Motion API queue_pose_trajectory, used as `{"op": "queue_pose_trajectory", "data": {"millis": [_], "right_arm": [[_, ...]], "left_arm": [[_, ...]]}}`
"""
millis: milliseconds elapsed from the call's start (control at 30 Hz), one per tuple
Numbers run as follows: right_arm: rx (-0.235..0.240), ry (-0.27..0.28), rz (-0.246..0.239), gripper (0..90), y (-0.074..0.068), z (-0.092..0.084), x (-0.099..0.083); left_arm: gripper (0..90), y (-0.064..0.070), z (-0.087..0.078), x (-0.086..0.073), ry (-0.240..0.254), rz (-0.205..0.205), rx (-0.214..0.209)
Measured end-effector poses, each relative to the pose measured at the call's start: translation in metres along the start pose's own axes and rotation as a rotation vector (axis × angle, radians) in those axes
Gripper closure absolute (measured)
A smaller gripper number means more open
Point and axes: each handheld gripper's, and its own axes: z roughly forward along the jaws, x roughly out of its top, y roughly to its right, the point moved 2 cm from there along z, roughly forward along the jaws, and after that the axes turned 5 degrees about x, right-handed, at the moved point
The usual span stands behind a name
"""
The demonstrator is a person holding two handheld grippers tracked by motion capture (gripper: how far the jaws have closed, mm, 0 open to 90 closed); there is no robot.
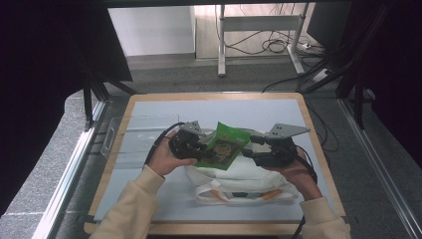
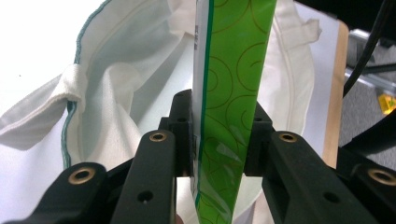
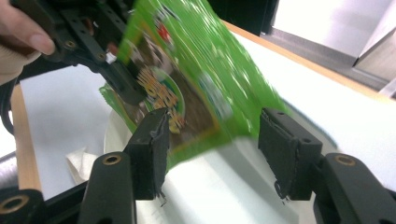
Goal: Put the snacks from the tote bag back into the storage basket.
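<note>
Grey carpet and a desk frame with trailing cables lie beyond the table [image 1: 149,107], a wooden-edged board with a pale sheet over its top, and we work at its near half. On that sheet lies a white cloth bag [image 1: 239,179] with teal piping along its mouth and flat handles spread toward us. Above the bag we hold a green snack packet [image 1: 225,145], tilted, its printed face toward the high camera. Our left gripper [image 1: 203,144] comes in from the left with its jaws clamped on the packet's left edge; in the left gripper view the packet [image 2: 229,112] stands edge-on between the two black pads [image 2: 183,135], which press on both of its faces, and the open mouth of the bag [image 2: 121,93] spreads out behind it. Our right gripper [image 1: 253,147] reaches in from the right, close to the packet's right edge. In the right gripper view its jaws stand apart with a clear gap between the pads [image 3: 153,154]; the lower corner of the packet [image 3: 187,79], blurred, hangs above and behind that gap, and neither pad presses on it, so this gripper holds nothing. That same view shows the left gripper [image 3: 116,77] farther off, gripping the packet's far edge, with fingertips of our left hand [image 3: 21,44] on its body. Both of our cream sleeves [image 1: 134,204] enter from the near edge of the table.
</note>
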Motion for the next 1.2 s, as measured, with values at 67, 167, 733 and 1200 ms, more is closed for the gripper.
{"op": "queue_pose_trajectory", "data": {"millis": [67, 167, 733, 1200], "right_arm": [[-0.012, -0.004, 0.023, 41.6, 0.001, -0.001, -0.005], [-0.009, 0.001, 0.054, 40.9, 0.0, -0.003, -0.011], [-0.051, -0.065, 0.119, 38.8, -0.003, 0.006, -0.023], [0.006, -0.071, 0.115, 39.3, -0.013, 0.016, -0.027]], "left_arm": [[71.5, 0.002, -0.002, -0.003, 0.014, -0.004, 0.011], [71.5, 0.005, -0.006, -0.007, 0.036, -0.008, 0.02], [71.4, 0.006, -0.028, -0.034, 0.122, -0.055, 0.077], [71.4, 0.013, -0.029, -0.037, 0.168, -0.061, 0.052]]}}
